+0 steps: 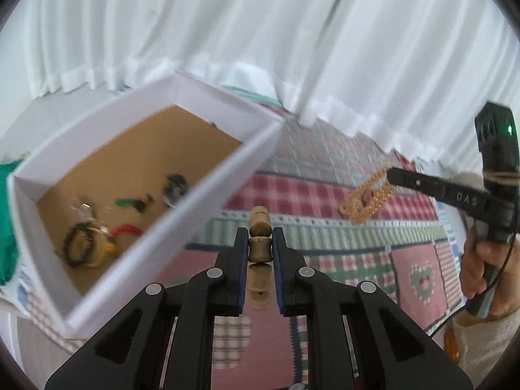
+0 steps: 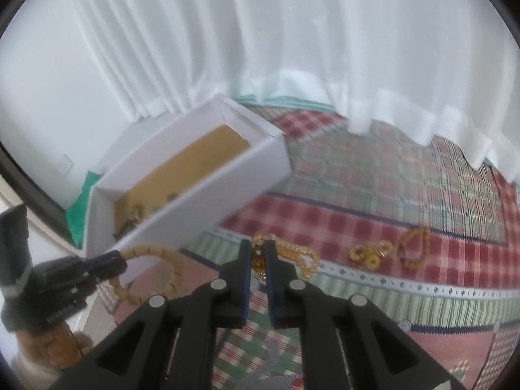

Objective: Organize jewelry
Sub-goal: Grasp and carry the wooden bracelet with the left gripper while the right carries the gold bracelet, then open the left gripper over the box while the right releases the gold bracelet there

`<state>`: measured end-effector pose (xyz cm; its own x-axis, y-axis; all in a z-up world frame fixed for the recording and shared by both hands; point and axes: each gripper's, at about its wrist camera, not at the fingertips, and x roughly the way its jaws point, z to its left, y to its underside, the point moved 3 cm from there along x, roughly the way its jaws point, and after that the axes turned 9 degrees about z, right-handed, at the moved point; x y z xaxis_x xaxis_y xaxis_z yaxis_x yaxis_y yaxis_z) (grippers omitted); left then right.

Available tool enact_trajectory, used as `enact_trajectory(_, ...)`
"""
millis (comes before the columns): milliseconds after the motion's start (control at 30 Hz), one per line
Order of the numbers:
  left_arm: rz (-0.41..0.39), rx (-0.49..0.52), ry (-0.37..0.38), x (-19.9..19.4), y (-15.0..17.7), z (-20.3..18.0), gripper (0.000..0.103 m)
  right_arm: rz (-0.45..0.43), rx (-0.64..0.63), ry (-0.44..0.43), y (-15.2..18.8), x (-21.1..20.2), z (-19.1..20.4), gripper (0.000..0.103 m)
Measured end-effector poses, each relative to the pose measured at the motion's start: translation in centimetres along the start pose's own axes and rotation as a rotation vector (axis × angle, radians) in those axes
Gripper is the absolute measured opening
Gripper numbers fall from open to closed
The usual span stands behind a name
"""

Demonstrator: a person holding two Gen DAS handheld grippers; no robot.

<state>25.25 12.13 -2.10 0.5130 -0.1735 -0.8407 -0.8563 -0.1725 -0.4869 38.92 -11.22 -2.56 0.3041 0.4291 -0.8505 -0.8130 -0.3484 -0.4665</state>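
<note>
Hanging in loops, a bracelet (image 1: 259, 247) of tan wooden beads is clamped by the left gripper (image 1: 259, 243); a gold chain (image 2: 292, 253) is pinched by the right gripper (image 2: 258, 253).

One white box (image 1: 208, 191), open-topped. Inside it, about five jewelry pieces, blurred; the exact count cannot be told. Two grippers: left gripper (image 1: 259, 249) carries one wooden bead bracelet (image 1: 259, 227); right gripper (image 2: 258, 253) carries one gold chain (image 2: 304, 255). On the patchwork quilt (image 2: 373, 195), two loose pieces: one gold ring cluster (image 2: 370, 253), one amber bead bracelet (image 2: 414, 248).
</note>
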Motion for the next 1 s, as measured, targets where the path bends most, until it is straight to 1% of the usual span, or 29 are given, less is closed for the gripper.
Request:
enact_trajectory(100,-0.045,-0.029,-0.052,-2.6,-1.4,2.8,0.013,-0.024,-0.024,-0.032,-1.7,-0.7,2.1,0.008)
enact_trajectory(233,-0.078,-0.093,-0.098,-4.0,-2.9,6.6,0.013,-0.053,-0.06,-0.079,-4.6,-1.1,5.5,0.008)
enact_trajectory(400,-0.075,-0.162,-0.153,-3.2,-4.5,11.1,0.013,-0.093,-0.085,-0.14,-8.2,-0.4,9.5,0.008)
enact_trajectory(467,-0.069,-0.172,-0.172,-2.3,-5.2,12.3,0.013,-0.103,-0.083,-0.172,-9.6,0.4,10.8,0.008)
enact_trajectory(533,-0.064,-0.174,-0.19,-1.3,-6.0,13.2,0.013,-0.1,-0.084,-0.183,-10.7,1.4,11.7,0.008)
enact_trajectory(700,-0.039,-0.178,-0.213,1.9,-8.0,15.1,0.013,-0.063,-0.093,-0.156,-13.5,6.0,13.0,0.008)
enact_trajectory(833,-0.003,-0.184,-0.227,4.8,-9.2,16.3,0.013,-0.019,-0.108,-0.08,-14.9,10.3,13.2,0.008)
enact_trajectory(1000,0.033,-0.203,-0.231,8.3,-10.4,17.9,0.013,0.015,-0.126,-0.006,-16.4,14.3,13.3,0.008)
